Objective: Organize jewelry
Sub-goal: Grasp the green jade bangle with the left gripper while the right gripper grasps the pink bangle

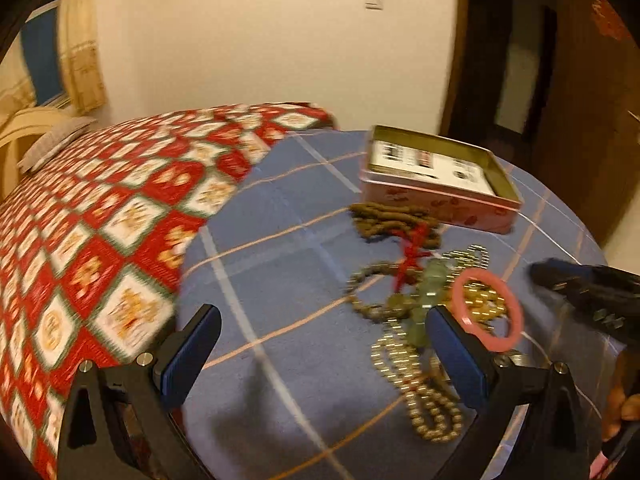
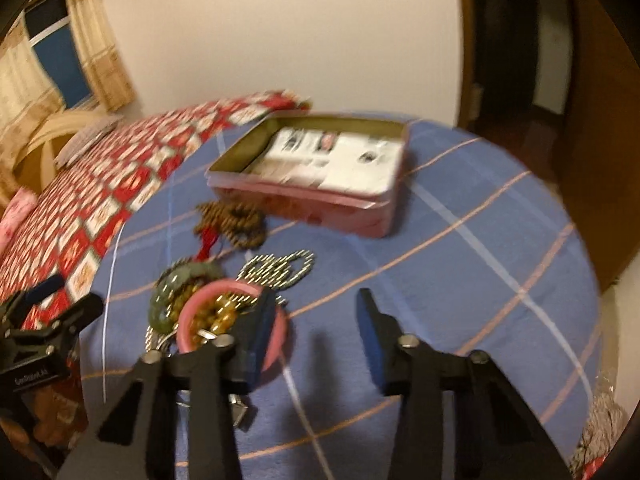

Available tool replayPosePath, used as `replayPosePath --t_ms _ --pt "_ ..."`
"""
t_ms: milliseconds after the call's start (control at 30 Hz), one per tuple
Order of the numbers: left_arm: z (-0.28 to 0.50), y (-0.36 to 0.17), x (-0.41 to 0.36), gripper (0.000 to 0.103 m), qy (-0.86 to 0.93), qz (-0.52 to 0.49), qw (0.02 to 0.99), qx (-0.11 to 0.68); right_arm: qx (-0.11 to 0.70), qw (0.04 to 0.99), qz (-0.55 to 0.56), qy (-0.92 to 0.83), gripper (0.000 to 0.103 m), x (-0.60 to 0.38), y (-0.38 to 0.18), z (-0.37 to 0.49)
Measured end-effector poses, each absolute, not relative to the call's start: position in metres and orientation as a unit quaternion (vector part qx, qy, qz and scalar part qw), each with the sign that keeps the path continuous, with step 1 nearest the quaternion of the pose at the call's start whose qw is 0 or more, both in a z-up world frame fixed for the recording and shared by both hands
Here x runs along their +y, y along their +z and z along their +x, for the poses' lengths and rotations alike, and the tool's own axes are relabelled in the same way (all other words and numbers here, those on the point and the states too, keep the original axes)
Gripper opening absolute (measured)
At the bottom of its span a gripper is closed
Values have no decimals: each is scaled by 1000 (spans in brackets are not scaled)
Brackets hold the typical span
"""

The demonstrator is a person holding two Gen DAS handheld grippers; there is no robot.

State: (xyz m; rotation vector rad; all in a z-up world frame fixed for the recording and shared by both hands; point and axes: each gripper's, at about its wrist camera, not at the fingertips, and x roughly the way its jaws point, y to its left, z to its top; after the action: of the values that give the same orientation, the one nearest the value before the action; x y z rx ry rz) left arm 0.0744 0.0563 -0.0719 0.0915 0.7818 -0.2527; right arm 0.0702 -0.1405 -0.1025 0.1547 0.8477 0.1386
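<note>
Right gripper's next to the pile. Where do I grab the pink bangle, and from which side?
Take the pink bangle by its near-right rim, coming from above with one finger inside the ring and one outside. It lies roughly flat atop the bead pile, and that arc sits clear over the blue cloth, right by the open right gripper.

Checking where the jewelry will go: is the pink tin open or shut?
Open. The pink tin has no lid on; its gold inner walls and white printed cards inside show from above in both views.
</note>
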Motion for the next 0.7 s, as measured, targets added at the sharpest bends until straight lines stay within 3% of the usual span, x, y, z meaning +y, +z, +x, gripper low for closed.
replayPosePath --t_ms 333,367,400,433,533,567,700 --pt "97 -96 6 98 -186 94 892 401 455 886 21 86 35 -124 -129 95" --pt "97 -96 7 90 -194 84 891 403 454 886 23 93 33 -125 -129 95" --pt "101 -97 11 73 -216 59 884 410 453 885 29 104 22 -127 -128 95" --pt "105 -98 13 66 -236 34 876 419 454 883 33 110 18 -128 -129 100" --pt "111 -101 22 40 -278 -29 857 434 452 885 29 110 17 -129 -127 97" --pt "111 -101 23 24 -279 -29 855 435 447 888 28 107 16 -130 -124 96" --pt "106 -103 16 20 -267 16 859 436 421 900 42 104 14 -139 -107 91"
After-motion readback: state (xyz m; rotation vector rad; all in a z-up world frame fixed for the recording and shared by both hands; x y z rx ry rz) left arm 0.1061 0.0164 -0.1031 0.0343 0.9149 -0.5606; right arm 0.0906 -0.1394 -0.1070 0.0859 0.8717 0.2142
